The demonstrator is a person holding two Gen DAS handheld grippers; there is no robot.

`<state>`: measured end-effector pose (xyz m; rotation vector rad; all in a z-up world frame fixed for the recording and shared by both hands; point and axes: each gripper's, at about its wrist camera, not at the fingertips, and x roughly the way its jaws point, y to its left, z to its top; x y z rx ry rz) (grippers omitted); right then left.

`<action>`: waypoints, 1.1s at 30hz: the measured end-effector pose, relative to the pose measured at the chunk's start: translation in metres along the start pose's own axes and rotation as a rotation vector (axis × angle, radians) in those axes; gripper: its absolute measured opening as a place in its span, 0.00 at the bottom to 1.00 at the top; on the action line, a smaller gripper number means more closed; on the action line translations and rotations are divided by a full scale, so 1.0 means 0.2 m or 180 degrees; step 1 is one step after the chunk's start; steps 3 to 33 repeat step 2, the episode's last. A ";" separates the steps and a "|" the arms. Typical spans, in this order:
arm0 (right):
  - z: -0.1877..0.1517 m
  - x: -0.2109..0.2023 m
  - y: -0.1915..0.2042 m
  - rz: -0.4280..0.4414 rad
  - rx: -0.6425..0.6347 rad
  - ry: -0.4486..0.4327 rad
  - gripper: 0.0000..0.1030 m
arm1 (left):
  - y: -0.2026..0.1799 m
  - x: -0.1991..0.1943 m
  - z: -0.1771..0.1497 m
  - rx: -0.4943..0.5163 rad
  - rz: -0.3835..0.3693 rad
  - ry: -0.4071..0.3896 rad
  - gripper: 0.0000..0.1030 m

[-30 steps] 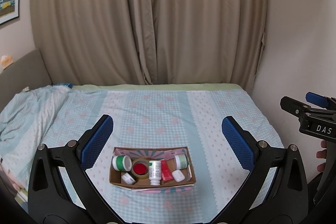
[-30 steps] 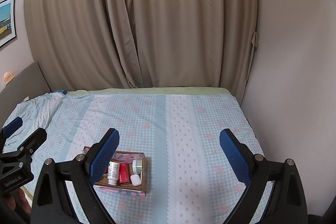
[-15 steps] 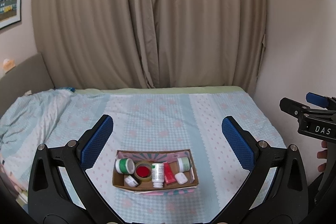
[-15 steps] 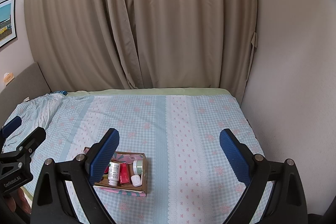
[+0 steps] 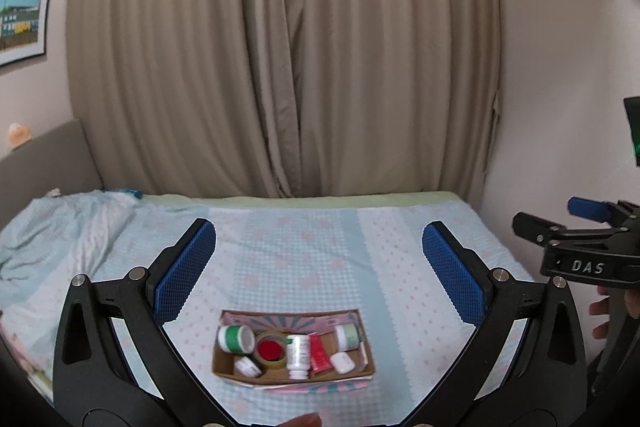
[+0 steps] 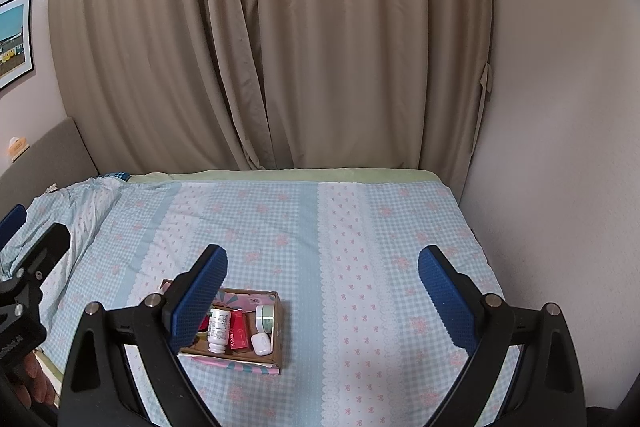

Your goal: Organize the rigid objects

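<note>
A: What did the left wrist view give that the right one lacked?

B: The whole cardboard box [image 5: 294,375] lay bare, at six o'clock between the left gripper [image 5: 318,267] fingers. Inside I counted a green-and-white tape roll [image 5: 235,339], a brown tape roll with a red centre [image 5: 271,350], a small white jar [image 5: 247,367], a white pill bottle [image 5: 299,351], a red tube [image 5: 320,354], a pale green jar [image 5: 346,336] and a small white case [image 5: 342,363].

A: And from the right wrist?

B: The right gripper [image 6: 322,285] had its near finger across the box [image 6: 276,331] at about eight o'clock, hiding the left half. Only the pill bottle [image 6: 218,331], red tube [image 6: 237,334], green jar [image 6: 265,319] and white case [image 6: 261,343] showed.

A: The jaws?

B: Both pairs stood spread wide, gripping nothing, well above the box.

A: The surroundings?

B: The box sat on a bed [image 6: 400,267] with a blue checked sheet and pink flowers. Beige curtains [image 6: 280,47] hung at twelve o'clock, a plain wall [image 6: 560,147] at three, and a framed picture [image 5: 22,13] at ten. A fingertip [image 5: 598,307] showed beside the right gripper [image 5: 576,251] handle at four o'clock.
</note>
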<state>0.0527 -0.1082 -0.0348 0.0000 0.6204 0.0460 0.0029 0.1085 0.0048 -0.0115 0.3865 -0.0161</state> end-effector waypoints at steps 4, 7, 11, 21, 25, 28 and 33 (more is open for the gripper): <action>0.00 0.00 0.00 -0.0006 0.0004 -0.0005 0.92 | 0.00 0.00 0.00 -0.0004 0.0004 -0.0018 1.00; 0.00 0.00 0.00 -0.0006 0.0004 -0.0005 0.92 | 0.00 0.00 0.00 -0.0004 0.0004 -0.0018 1.00; 0.00 0.00 0.00 -0.0006 0.0004 -0.0005 0.92 | 0.00 0.00 0.00 -0.0004 0.0004 -0.0018 1.00; 0.00 0.00 0.00 -0.0006 0.0004 -0.0005 0.92 | 0.00 0.00 0.00 -0.0004 0.0004 -0.0018 1.00; 0.00 0.00 0.00 -0.0006 0.0004 -0.0005 0.92 | 0.00 0.00 0.00 -0.0004 0.0004 -0.0018 1.00; 0.00 0.00 0.00 -0.0006 0.0004 -0.0005 0.92 | 0.00 0.00 0.00 -0.0004 0.0004 -0.0018 1.00; 0.00 0.00 0.00 -0.0006 0.0004 -0.0005 0.92 | 0.00 0.00 0.00 -0.0004 0.0004 -0.0018 1.00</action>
